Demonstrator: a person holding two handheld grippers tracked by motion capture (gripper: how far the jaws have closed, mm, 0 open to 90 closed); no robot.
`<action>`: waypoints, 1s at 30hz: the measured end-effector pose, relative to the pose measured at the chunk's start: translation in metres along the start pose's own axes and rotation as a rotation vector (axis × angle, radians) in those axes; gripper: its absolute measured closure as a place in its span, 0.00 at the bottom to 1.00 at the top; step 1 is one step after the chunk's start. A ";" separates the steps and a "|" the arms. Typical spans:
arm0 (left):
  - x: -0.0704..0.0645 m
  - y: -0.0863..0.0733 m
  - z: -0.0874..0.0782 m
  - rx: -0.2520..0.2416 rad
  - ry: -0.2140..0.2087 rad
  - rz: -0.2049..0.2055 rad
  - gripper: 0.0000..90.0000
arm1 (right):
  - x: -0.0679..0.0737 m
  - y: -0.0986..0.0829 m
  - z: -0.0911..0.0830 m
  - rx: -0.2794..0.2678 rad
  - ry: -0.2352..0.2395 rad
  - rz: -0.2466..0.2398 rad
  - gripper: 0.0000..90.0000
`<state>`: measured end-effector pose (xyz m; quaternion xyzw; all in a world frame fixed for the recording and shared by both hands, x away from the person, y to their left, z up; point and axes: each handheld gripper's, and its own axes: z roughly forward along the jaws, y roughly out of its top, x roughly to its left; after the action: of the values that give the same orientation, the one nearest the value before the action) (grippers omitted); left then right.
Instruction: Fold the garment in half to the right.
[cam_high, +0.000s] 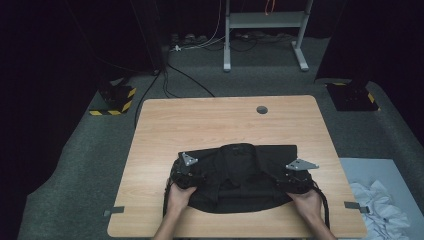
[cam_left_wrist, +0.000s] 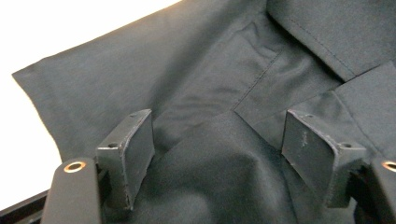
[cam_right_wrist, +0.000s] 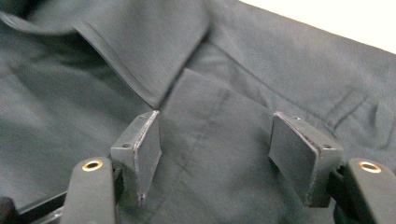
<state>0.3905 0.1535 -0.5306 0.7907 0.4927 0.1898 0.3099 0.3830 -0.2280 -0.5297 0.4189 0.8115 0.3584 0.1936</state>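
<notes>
A black collared shirt (cam_high: 240, 175) lies folded on the near half of the wooden table (cam_high: 225, 120). My left gripper (cam_high: 186, 170) rests on its left edge and my right gripper (cam_high: 298, 172) on its right edge. In the left gripper view the jaws stand wide apart over a raised fold of the shirt (cam_left_wrist: 210, 163), so the left gripper (cam_left_wrist: 217, 149) is open. The right gripper (cam_right_wrist: 215, 154) is open too, its jaws spread over flat shirt cloth (cam_right_wrist: 210, 126) just below the collar (cam_right_wrist: 140, 51).
A round cable hole (cam_high: 261, 109) sits near the table's far edge. Grey tape tabs (cam_high: 114, 211) mark the near corners. A white crumpled cloth (cam_high: 380, 205) lies on the floor at right. A desk frame (cam_high: 265, 30) and floor cables stand beyond.
</notes>
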 end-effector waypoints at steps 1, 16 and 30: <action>-0.001 0.002 0.002 0.000 -0.003 -0.001 0.29 | -0.001 -0.001 0.000 0.007 -0.005 -0.002 0.37; -0.034 0.019 0.018 -0.012 -0.051 0.023 0.29 | -0.038 -0.023 -0.015 0.009 -0.034 0.053 0.34; -0.006 0.027 0.000 -0.049 -0.075 -0.053 0.27 | 0.004 0.022 -0.030 -0.142 0.099 0.011 0.31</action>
<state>0.4054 0.1399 -0.5123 0.7760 0.4970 0.1639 0.3522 0.3747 -0.2287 -0.4934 0.3906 0.7902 0.4363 0.1806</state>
